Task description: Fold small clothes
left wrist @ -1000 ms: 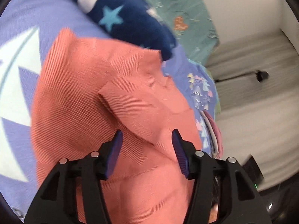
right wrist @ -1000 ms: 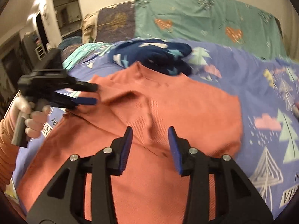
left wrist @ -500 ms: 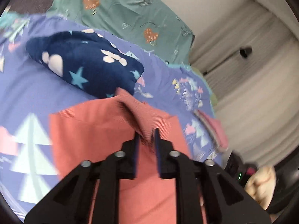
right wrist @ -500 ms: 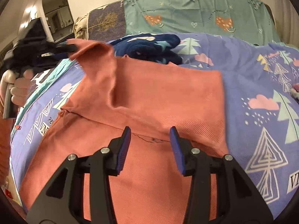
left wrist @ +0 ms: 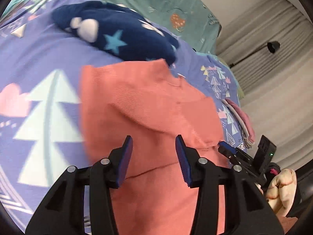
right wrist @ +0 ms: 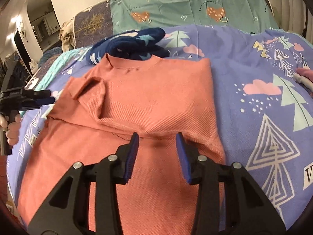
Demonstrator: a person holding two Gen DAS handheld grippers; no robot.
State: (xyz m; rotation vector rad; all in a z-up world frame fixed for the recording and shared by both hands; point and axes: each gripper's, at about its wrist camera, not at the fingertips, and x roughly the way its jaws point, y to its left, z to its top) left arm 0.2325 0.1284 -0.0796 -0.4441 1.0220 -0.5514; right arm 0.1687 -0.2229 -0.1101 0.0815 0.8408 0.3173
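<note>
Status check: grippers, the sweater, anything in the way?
Left gripper open, right gripper open, both empty. Salmon sweater flat on bedspread, sleeves folded in. Navy star-print garment touching collar.

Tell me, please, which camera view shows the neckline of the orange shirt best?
The right wrist view: the orange shirt lies facing it, with the whole neckline sharp. In the left wrist view the neckline appears sideways, blurred and only in part, beside the navy star-print garment.
</note>
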